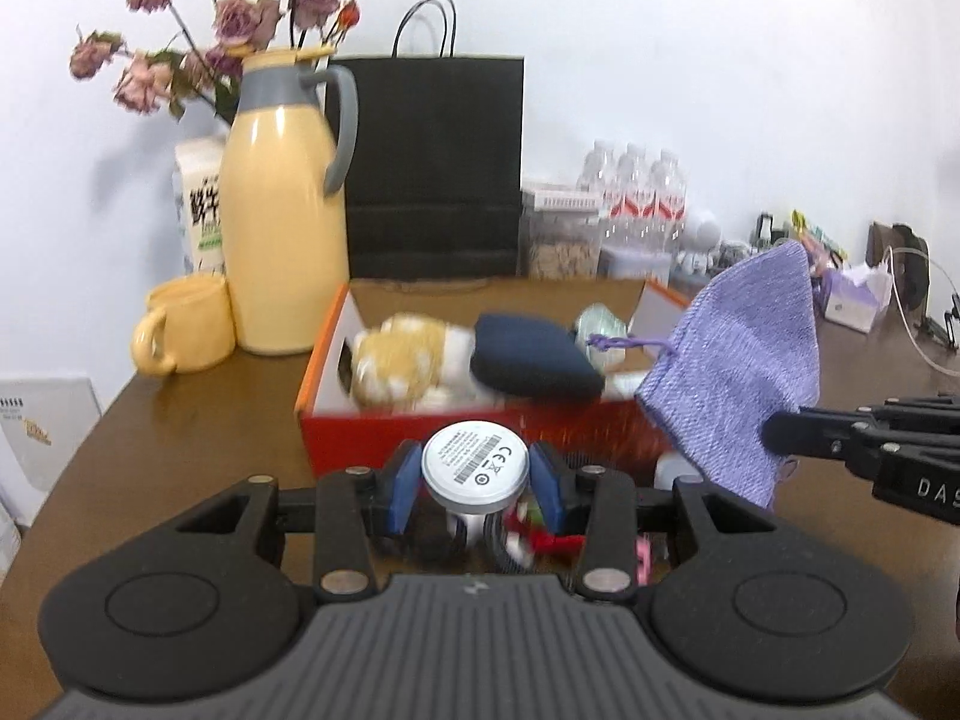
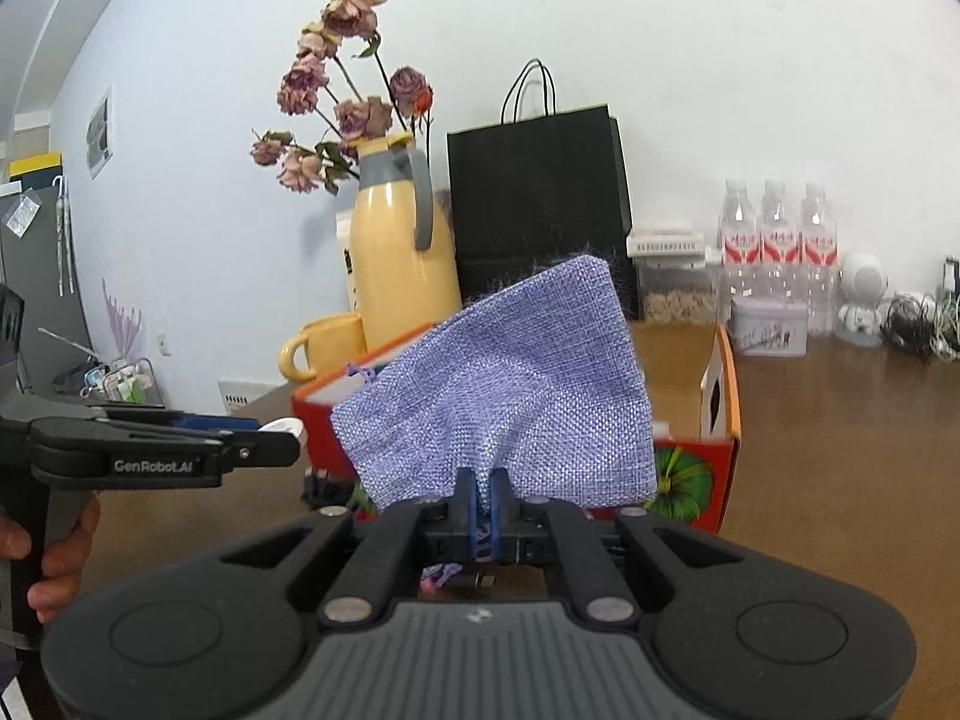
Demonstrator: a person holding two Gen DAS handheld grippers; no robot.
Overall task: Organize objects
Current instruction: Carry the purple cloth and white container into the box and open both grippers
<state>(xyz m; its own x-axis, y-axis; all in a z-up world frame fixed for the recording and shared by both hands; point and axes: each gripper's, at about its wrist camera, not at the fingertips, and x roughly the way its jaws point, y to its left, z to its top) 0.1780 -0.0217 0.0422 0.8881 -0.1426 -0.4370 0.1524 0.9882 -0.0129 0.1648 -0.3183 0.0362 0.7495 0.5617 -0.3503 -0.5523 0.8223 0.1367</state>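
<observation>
My left gripper [image 1: 475,471] is shut on a round white disc-shaped device [image 1: 475,463] with a printed label, held just in front of the red and orange box [image 1: 414,435]. The box holds a plush toy [image 1: 399,369], a dark blue pouch [image 1: 534,357] and a pale green item. My right gripper [image 2: 483,495] is shut on the lower edge of a purple woven drawstring bag [image 2: 510,402], held up in front of the box [image 2: 717,462]. The bag also shows in the left wrist view [image 1: 741,372], at the box's right end.
A yellow jug [image 1: 282,210] and yellow mug [image 1: 186,333] stand left of the box. A black paper bag [image 1: 435,162], dried roses, a carton, water bottles [image 1: 642,192] and a snack jar line the wall. Small items lie on the brown table [image 1: 198,420] under my grippers.
</observation>
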